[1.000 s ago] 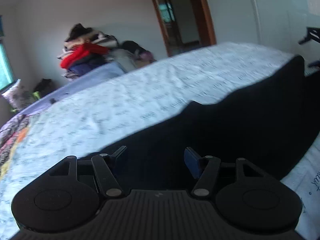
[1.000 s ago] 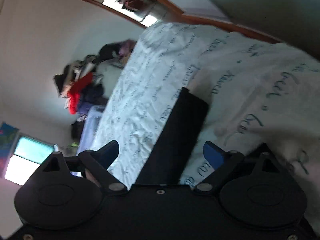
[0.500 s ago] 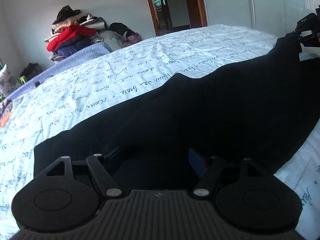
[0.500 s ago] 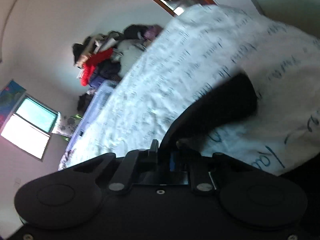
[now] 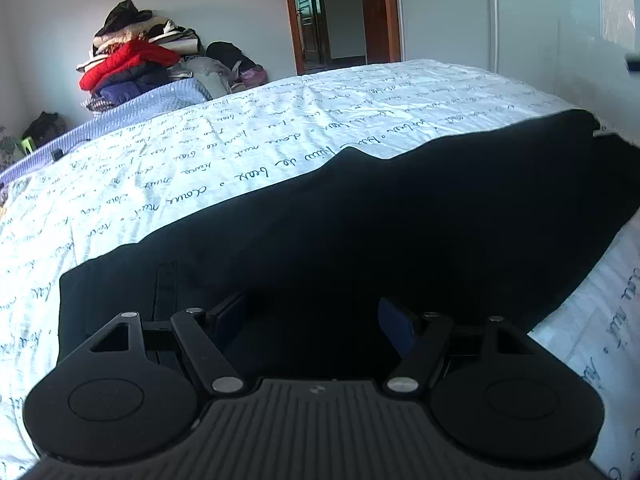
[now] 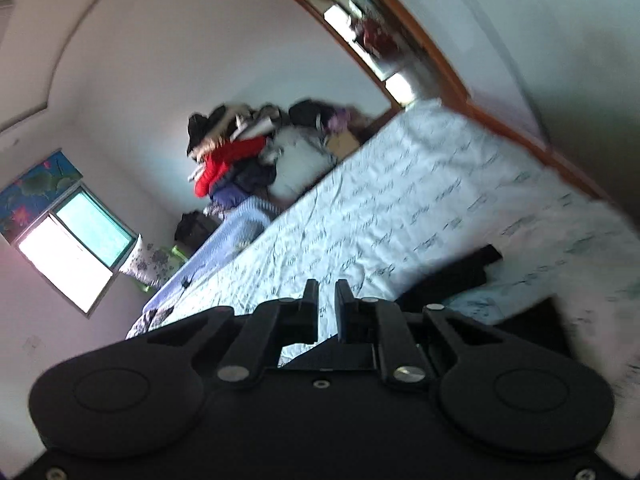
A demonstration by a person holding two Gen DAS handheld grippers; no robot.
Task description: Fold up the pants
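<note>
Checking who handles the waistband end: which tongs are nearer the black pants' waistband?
Left. The left tongs hang open directly over the black pants at the waistband end; the right tongs sit nearly closed, off the fabric.

The right claw (image 6: 327,294), its fingers nearly closed with seemingly nothing between them, points over a tilted, blurred bed (image 6: 420,208) with script-printed sheet, black pants (image 6: 460,276) at right, clothes pile (image 6: 240,152) and window (image 6: 76,244) beyond.

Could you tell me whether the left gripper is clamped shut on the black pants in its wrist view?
No, the left gripper stands wide open above the black pants, which lie flat on the bed sheet.
</note>
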